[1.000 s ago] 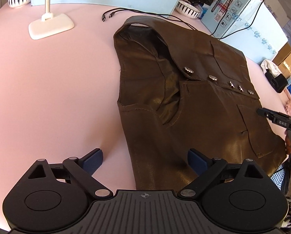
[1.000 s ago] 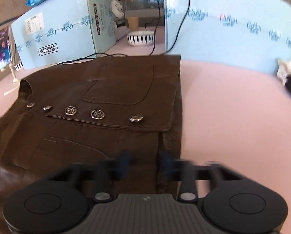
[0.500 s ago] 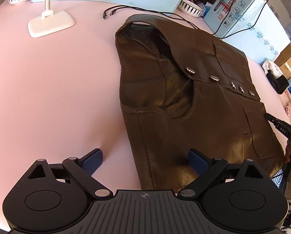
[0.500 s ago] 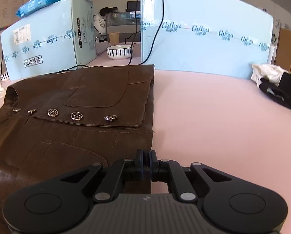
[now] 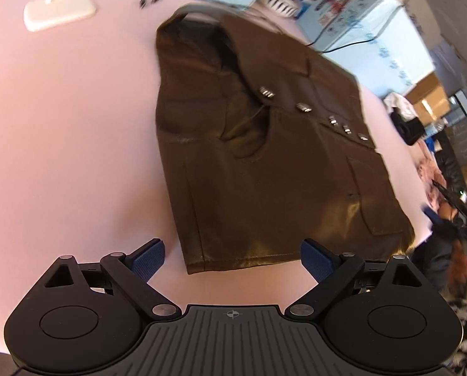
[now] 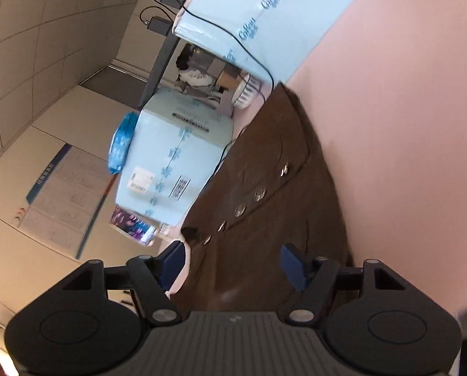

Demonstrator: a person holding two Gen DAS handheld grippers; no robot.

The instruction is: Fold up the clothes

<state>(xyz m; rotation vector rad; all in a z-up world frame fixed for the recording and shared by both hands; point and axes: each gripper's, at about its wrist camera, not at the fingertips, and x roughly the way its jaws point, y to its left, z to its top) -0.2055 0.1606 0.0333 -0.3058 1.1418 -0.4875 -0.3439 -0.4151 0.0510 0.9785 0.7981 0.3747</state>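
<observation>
A brown leather vest (image 5: pixel 264 156) lies flat on the pink table (image 5: pixel 70 131), bare tabletop along its edges. Your left gripper (image 5: pixel 233 258) hovers spread at its hem, empty. Your right gripper (image 6: pixel 233 266) is opening, gripping nothing; only its view shows the wall poster (image 6: pixel 64 197).

Premises read as an office or storeroom put to use as a recording workspace, not a home. Supporting evidence: a pink-covered worktable (image 5: pixel 61 131) ringed by light-blue printed shipping cartons (image 6: pixel 177 156), with cables (image 6: pixel 233 34) running over them to power adapters, a white phone stand (image 5: pixel 58 9) on the tabletop, and brown cardboard boxes (image 5: pixel 427 94) stacked behind. The right wrist view also shows a tiled ceiling, a printed wall notice (image 6: pixel 64 200) and a blue wipes packet (image 6: pixel 122 141) on a carton.
</observation>
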